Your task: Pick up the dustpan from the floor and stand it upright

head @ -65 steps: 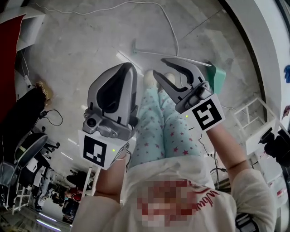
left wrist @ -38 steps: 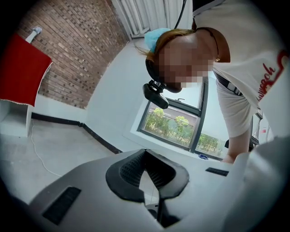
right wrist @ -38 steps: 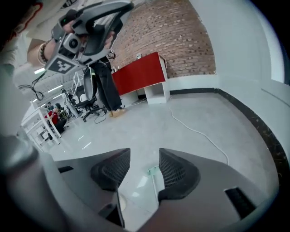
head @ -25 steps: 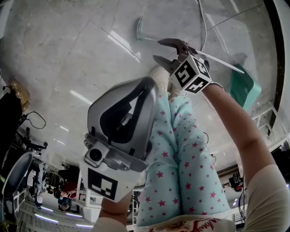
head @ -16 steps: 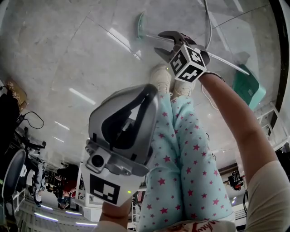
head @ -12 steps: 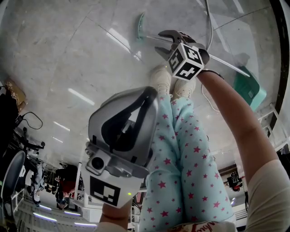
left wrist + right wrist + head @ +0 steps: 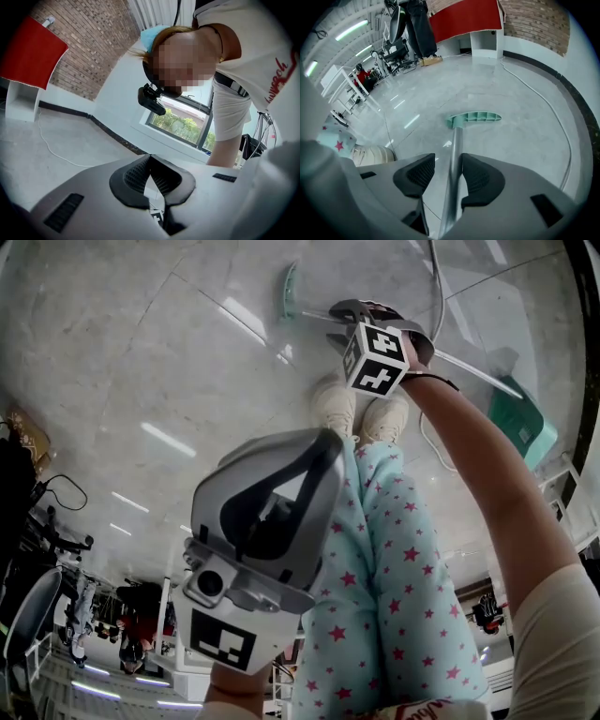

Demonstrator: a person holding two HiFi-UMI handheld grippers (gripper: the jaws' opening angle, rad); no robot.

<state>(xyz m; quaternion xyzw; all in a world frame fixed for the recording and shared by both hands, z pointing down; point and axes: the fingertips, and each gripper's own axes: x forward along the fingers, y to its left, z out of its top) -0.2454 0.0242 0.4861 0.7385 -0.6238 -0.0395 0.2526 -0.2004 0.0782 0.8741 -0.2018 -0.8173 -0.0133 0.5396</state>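
Observation:
The dustpan lies flat on the grey floor. Its green pan (image 7: 525, 432) is at the right, and a long metal pole (image 7: 469, 369) runs left to a green grip (image 7: 289, 292). My right gripper (image 7: 349, 322) reaches down over the pole near the grip end. In the right gripper view the pole (image 7: 455, 145) passes between the pads of the right gripper (image 7: 447, 163). The right pad touches it and a thin gap shows at the left pad, so the jaws are open. The green grip (image 7: 476, 118) lies just beyond. My left gripper (image 7: 326, 439) is held up near the waist, shut and empty.
The person's white shoes (image 7: 336, 404) stand just below the pole, and one shoe (image 7: 370, 154) shows beside the right jaws. A white cable (image 7: 534, 93) curves along the floor by the wall. A red-and-white cabinet (image 7: 464, 18), chairs and people (image 7: 401, 28) stand far off.
My right gripper has gone down and forward to the pole and its jaws have narrowed around it. The left gripper has stayed raised and shut.

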